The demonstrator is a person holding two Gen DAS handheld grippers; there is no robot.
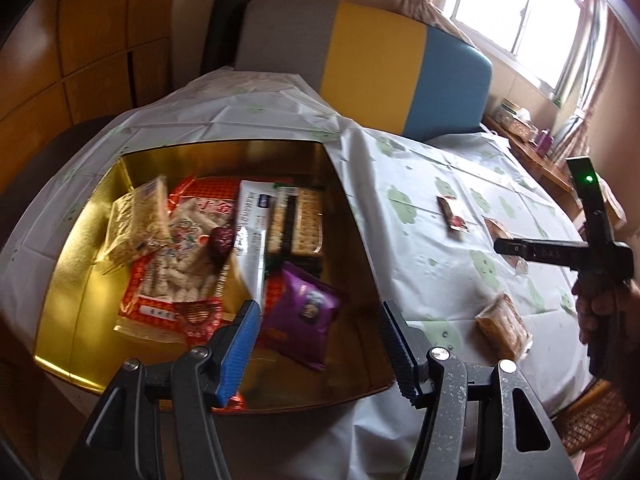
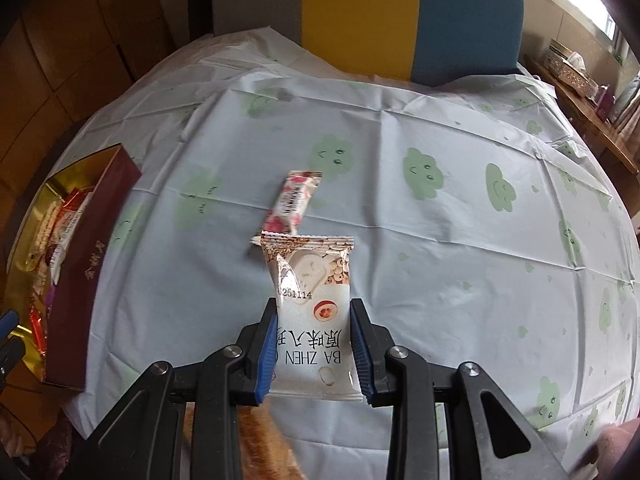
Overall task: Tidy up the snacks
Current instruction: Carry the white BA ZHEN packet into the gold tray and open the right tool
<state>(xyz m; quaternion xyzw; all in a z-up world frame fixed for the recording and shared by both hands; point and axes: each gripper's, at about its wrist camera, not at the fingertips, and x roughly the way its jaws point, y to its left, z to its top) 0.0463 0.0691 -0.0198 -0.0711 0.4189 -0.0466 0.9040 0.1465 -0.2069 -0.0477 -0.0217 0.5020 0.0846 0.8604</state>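
White snack packet (image 2: 311,312) clamped between right hand-held gripper (image 2: 314,330) pads

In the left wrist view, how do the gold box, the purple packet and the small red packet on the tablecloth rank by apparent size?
1. gold box
2. purple packet
3. small red packet

The red packet lies farther away, so its true size is unsure.

I see the worktop (image 2: 440,240) under a pale cloth printed with green clouds, carrying the gold-lined box (image 1: 100,208) of snacks at its left, a pink-flowered packet (image 2: 294,202) near the middle, a small red sachet (image 1: 452,216) and a wrapped biscuit pack (image 1: 505,327).
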